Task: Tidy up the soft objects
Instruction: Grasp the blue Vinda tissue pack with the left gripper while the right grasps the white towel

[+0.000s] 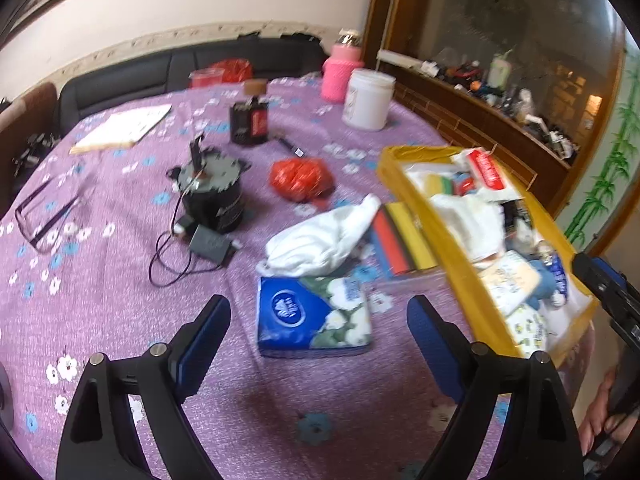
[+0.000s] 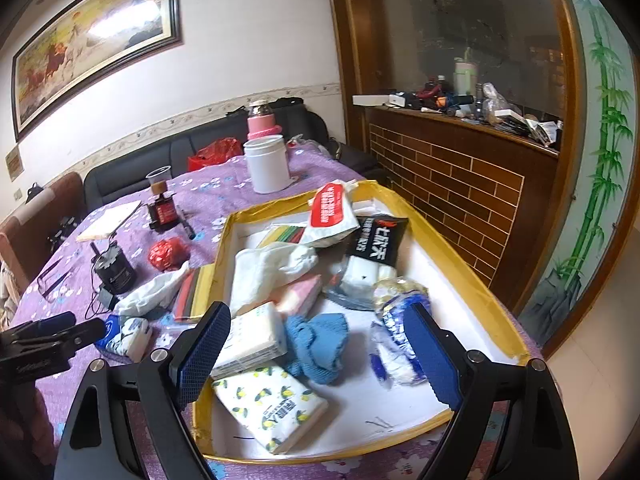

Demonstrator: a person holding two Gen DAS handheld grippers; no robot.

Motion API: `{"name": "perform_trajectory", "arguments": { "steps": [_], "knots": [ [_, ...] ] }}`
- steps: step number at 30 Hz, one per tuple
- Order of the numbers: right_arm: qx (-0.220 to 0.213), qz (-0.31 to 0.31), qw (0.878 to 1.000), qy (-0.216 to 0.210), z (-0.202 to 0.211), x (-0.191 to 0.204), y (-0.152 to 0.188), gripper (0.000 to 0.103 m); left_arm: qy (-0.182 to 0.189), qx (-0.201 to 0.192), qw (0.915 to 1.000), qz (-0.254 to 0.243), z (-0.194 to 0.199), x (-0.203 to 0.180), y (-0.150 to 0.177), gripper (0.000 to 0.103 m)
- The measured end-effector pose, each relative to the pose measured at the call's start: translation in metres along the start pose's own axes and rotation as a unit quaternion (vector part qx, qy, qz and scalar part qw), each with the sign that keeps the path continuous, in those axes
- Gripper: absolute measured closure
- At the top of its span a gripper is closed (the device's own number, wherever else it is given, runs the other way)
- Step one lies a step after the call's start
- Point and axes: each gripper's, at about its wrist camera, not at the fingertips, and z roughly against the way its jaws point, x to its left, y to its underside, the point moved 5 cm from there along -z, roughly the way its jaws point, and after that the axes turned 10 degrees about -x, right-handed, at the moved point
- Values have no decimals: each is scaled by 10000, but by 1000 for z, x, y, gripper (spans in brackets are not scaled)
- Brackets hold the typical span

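A blue tissue pack (image 1: 314, 316) printed with white flowers lies flat on the purple floral tablecloth (image 1: 120, 280), in line with the gap of the left gripper (image 1: 320, 332), whose blue-padded jaws stand wide apart and hold nothing. Just behind the pack, a crumpled white cloth (image 1: 324, 240) rests partly on a stack of coloured sponges (image 1: 400, 240) that lies against the outer wall of the yellow-rimmed tray (image 1: 448, 240).

The tray already holds a jumble of soft goods: a lemon-print tissue pack (image 2: 272, 408) near its front edge, a white tissue pack (image 2: 250, 338) beside it, a blue knitted cloth (image 2: 316, 344), a pink sponge (image 2: 304, 294), a white sock (image 2: 268, 268), a red-and-white wipes packet (image 2: 332, 216), a black packet (image 2: 376, 240) and a crinkled blue-and-white plastic wrapper (image 2: 396, 332). The right gripper (image 2: 320, 344) hangs above these with its jaws spread and empty; the blue knitted cloth sits below the gap, not pinched.

Farther out on the table stand a black round device (image 1: 212, 196) with a trailing cable, a red crumpled bag (image 1: 300, 178), a dark bottle (image 1: 250, 120), a white jar (image 1: 368, 100), a pink bottle (image 1: 340, 72), spectacles (image 1: 44, 216) and a notebook (image 1: 120, 128).
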Motion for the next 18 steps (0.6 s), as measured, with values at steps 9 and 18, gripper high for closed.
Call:
{"name": "perform_trajectory", "arguments": {
  "steps": [9, 18],
  "knots": [
    [73, 36, 9998, -153, -2, 6, 6, 12, -306, 582, 9974, -310, -36, -6, 14, 13],
    [251, 160, 9982, -522, -6, 29, 6, 12, -405, 712, 9966, 7, -39, 18, 19, 31]
  ]
}}
